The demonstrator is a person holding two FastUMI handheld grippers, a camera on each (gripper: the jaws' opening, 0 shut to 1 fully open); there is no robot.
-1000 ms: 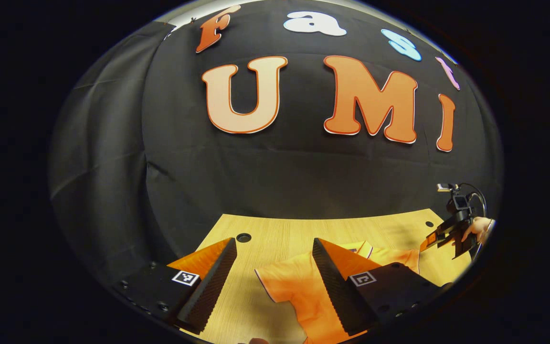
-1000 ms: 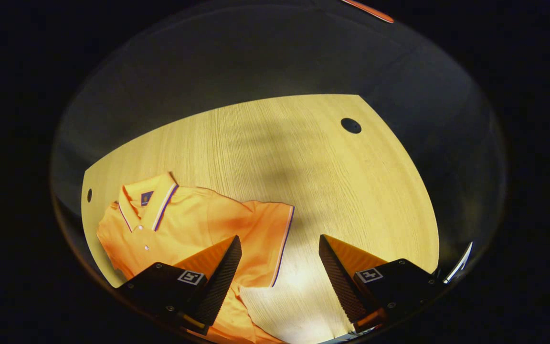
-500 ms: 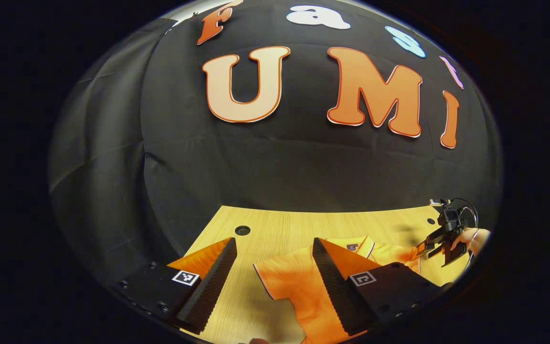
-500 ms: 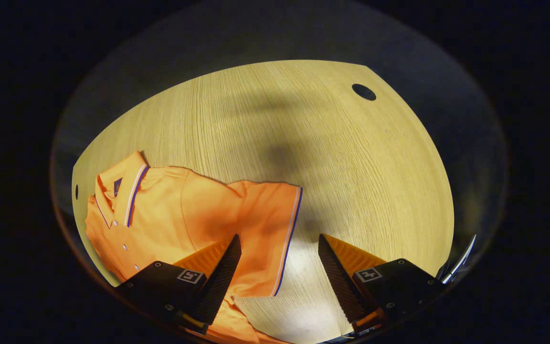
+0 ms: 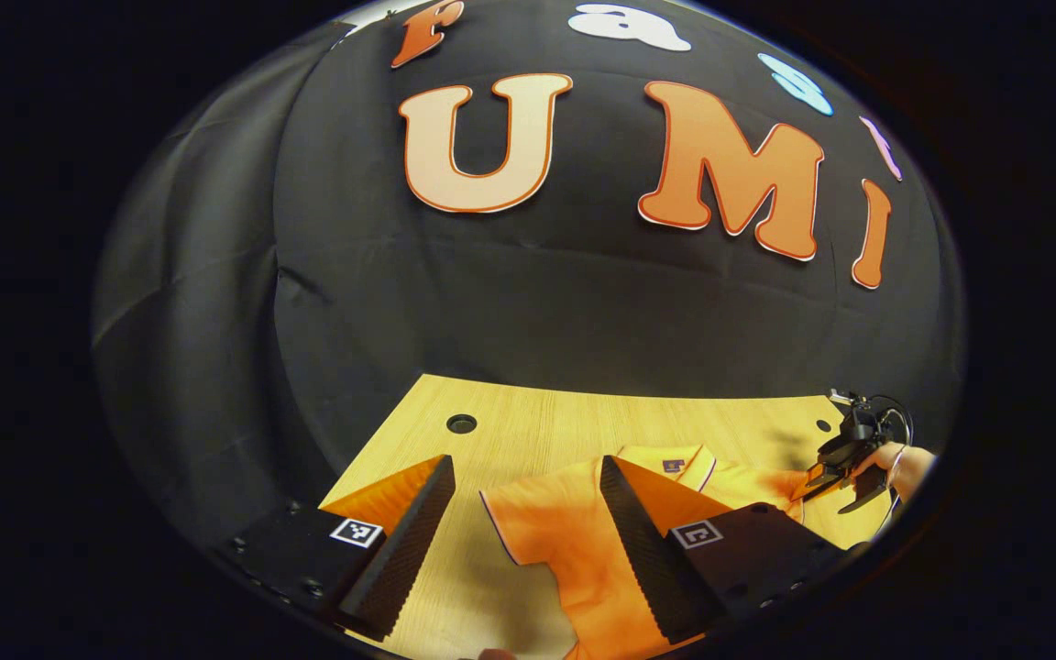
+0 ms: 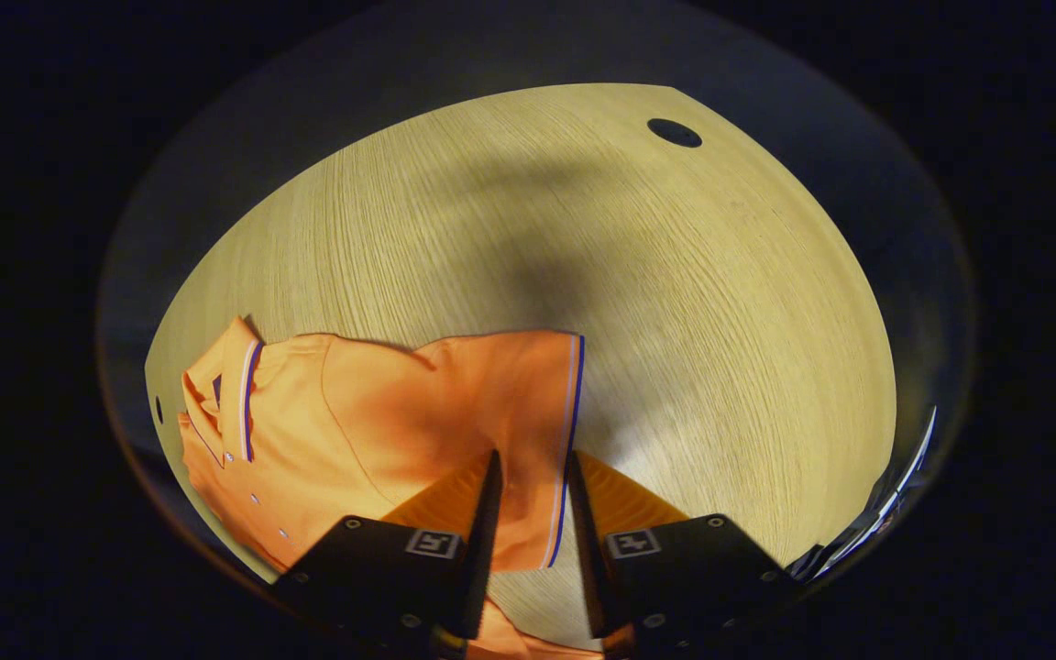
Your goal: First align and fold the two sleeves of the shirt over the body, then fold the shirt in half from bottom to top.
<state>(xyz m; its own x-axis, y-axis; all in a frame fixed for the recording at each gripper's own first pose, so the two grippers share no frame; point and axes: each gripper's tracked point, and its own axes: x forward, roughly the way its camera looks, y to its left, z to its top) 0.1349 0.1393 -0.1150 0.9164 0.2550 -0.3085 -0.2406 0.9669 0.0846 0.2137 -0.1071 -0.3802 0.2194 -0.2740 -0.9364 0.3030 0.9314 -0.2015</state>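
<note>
1. The tabletop point(image 6: 693, 302) is light wood with the grain showing, and it's got round holes near its far corners: one point(image 6: 674, 133) in the right gripper view and another point(image 5: 461, 423) in the left gripper view.
2. The orange polo shirt point(image 6: 372, 431) lies flat on the tabletop toward the near edge, collar point(image 6: 233, 380) pointing to the far edge. White-and-blue trim runs along the collar and the sleeve cuffs.
3. The left gripper point(image 5: 523, 541) hangs over the shirt's left sleeve point(image 5: 537, 518) with its fingers spread wide, nothing between them. One finger point(image 5: 652, 550) is over the orange fabric and the other point(image 5: 400, 550) is over bare wood, so it's not gripping anything.
4. The right gripper point(image 6: 530, 541) has its fingers pulled in close around the striped cuff of the other sleeve point(image 6: 528, 412). There's a narrow gap with cloth in it, but honestly can't tell if both fingers are actually pressing on it.
5. Over in the left gripper view you can see that right gripper point(image 5: 835, 463) low over the shirt near the tabletop's right edge, with the person's hand point(image 5: 899, 458) on it.
</note>
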